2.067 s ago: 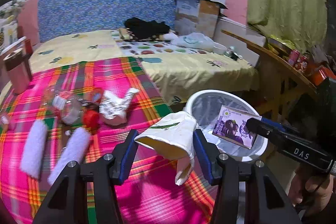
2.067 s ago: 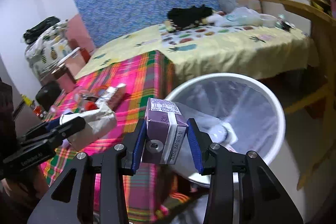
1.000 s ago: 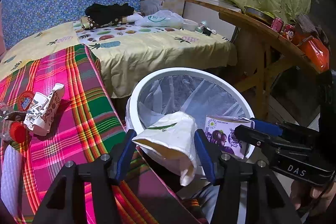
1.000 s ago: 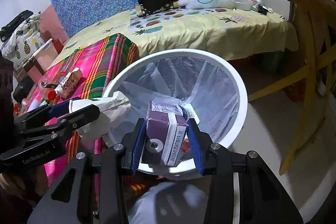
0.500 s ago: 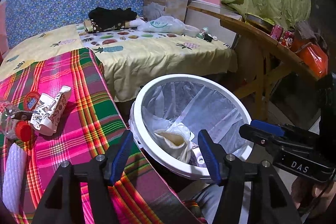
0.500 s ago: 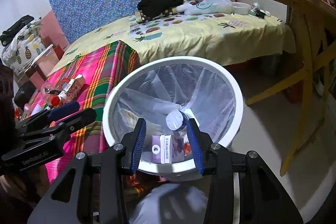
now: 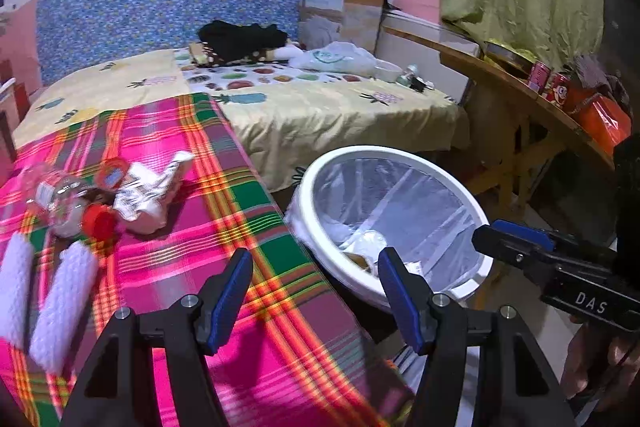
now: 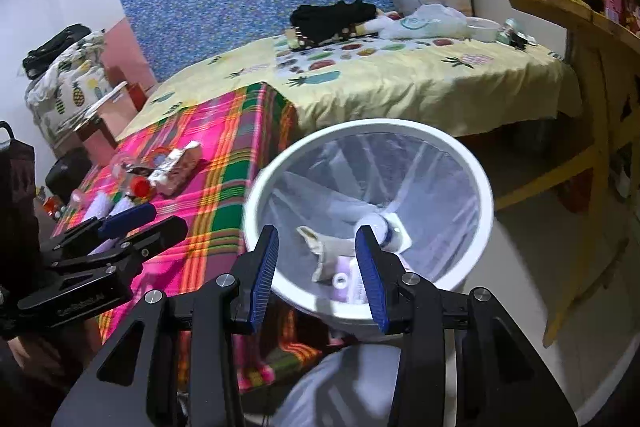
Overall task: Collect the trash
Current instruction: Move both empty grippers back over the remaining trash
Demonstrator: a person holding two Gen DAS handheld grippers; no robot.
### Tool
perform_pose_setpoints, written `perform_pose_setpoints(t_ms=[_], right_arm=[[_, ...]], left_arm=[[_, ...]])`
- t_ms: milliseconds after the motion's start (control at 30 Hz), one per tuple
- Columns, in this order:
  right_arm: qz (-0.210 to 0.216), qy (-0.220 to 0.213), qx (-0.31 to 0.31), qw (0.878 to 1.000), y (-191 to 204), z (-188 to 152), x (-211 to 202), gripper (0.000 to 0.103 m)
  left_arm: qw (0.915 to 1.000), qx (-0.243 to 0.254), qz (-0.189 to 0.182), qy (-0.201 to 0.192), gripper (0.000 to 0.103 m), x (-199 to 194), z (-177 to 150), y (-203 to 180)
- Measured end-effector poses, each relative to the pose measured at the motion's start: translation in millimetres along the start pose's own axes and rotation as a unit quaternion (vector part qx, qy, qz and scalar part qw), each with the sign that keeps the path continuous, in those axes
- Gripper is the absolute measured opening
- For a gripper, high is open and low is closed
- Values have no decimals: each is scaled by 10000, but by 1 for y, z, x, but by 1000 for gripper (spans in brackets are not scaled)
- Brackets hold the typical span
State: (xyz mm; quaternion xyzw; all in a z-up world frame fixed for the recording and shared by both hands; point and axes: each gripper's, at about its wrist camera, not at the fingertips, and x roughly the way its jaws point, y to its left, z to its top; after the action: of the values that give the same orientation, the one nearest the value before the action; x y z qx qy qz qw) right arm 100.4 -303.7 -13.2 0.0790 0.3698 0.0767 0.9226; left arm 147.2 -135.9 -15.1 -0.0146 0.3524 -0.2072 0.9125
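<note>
A white bin (image 7: 476, 203) with a clear liner stands beside the plaid table (image 7: 256, 211); it also shows in the right wrist view (image 8: 476, 183). Inside lie a crumpled white paper (image 8: 332, 247), a purple carton (image 8: 348, 281) and a white bottle (image 8: 380, 223). My left gripper (image 7: 316, 291) is open and empty over the table's right edge. My right gripper (image 8: 318, 271) is open and empty above the bin's near rim. On the table lie a clear bottle with a red cap (image 7: 68, 205), a crumpled wrapper (image 7: 148, 193) and two white rolls (image 7: 60, 291).
A bed with a yellow fruit-print sheet (image 7: 320, 103) lies behind the table and bin. A wooden table (image 7: 532, 107) with cans and orange packets stands to the right. A cardboard box (image 7: 344, 11) and dark clothes (image 7: 240, 39) sit at the bed's far end.
Both grippers opened and dropped the white paper and the purple carton into the bin. The left gripper has since swung left, back over the plaid table; the right gripper has pulled back slightly.
</note>
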Motion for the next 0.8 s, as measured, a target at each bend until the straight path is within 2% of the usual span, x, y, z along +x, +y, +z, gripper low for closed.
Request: perform_pose_setpoints(t_ms=[367, 800], right_arm=[[414, 60, -309, 9986, 36, -7, 5, 42], [816, 230, -751, 9936, 78, -13, 12, 42]], left_arm=[[9984, -368, 426, -8, 65, -32, -23, 34], [9920, -799, 961, -200, 65, -71, -45, 75]])
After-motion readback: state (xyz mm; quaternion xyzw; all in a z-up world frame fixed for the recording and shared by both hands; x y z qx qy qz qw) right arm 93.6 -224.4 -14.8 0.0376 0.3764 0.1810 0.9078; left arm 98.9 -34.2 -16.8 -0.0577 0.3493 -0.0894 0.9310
